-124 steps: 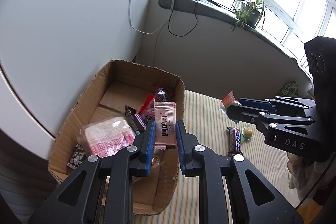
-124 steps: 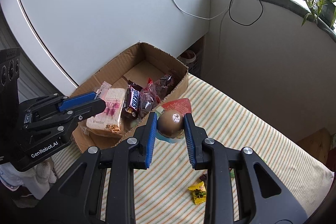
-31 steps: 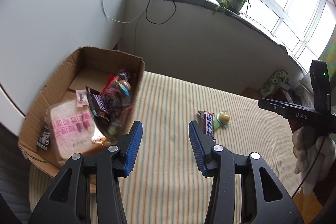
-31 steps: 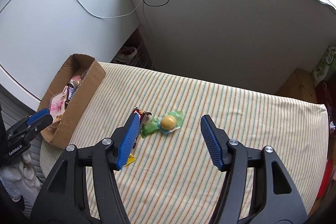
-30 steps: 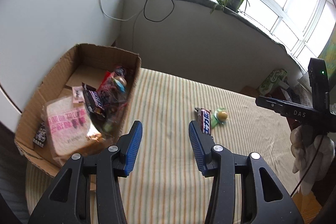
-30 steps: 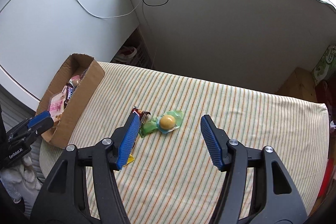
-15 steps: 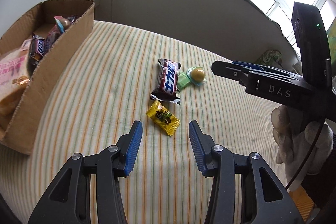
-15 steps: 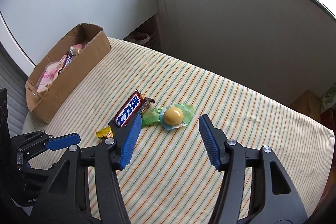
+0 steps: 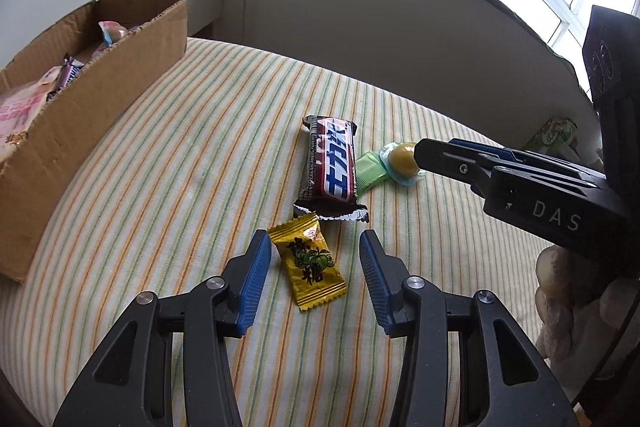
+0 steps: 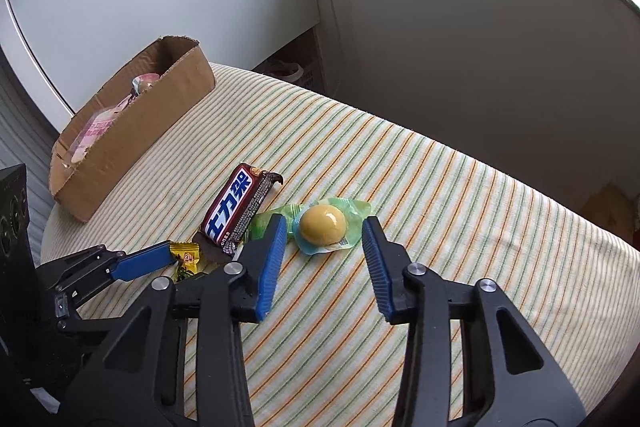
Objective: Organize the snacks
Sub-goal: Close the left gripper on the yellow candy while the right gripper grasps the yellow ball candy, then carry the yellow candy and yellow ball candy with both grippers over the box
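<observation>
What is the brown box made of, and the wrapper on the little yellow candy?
The brown box looks like corrugated cardboard: matte tan walls with torn, ragged top edges. The yellow candy wrapper seems to be thin plastic or foil film: it is glossy, crinkled, and has zigzag crimped ends. Which of those two it is, I cannot tell from its look.

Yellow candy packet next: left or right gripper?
Left. The left gripper already straddles the yellow candy packet, jaws open either side. The right gripper is closing around the green-wrapped jelly instead, not yet touching.
</observation>
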Motion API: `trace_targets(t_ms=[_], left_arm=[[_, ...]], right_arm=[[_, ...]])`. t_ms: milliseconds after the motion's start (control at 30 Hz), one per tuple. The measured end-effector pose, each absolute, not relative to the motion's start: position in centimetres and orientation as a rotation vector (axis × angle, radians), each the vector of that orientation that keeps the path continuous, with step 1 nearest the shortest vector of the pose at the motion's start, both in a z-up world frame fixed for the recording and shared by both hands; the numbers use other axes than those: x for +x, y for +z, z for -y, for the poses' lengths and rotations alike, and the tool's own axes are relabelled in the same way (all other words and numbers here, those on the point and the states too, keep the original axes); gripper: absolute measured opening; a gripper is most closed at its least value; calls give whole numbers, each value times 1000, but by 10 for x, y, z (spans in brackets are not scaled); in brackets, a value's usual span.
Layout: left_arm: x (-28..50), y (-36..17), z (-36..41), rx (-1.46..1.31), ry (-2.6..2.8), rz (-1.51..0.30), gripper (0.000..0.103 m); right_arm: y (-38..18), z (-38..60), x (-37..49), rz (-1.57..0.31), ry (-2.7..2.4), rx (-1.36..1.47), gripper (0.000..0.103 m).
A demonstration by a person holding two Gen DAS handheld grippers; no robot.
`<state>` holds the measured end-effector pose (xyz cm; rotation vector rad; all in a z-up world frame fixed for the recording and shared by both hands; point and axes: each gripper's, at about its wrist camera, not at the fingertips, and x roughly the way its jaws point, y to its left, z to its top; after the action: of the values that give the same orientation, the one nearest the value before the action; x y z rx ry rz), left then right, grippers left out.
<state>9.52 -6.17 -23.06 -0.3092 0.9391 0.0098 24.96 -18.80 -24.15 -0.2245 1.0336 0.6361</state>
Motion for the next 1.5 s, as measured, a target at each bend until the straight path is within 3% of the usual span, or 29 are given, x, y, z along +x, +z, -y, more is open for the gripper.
trace_targets(t_ms=[200,333,400,500,1067,1500], left_arm=[[98,-232,77,-221,43,-929,44],[96,-232,71,-227,70,-917,28],[95,-232,70,-229,68,-918,27],[92,-231,67,-213,68,-919,22],[81,-223,41,-284,35,-921,22],[76,-186,14,-292,23,-886,22]], right_arm=[[-253,174,253,-1046,632,-275,37],[-261,169,256,-1060,624,-291,36],[-265,166,256,-1071,621,-299,29],[-265,167,255,-1064,620,-304,29],[-248,182,242,-1032,607,-277,28],[-207,163,233,-1008,601,-275,28]])
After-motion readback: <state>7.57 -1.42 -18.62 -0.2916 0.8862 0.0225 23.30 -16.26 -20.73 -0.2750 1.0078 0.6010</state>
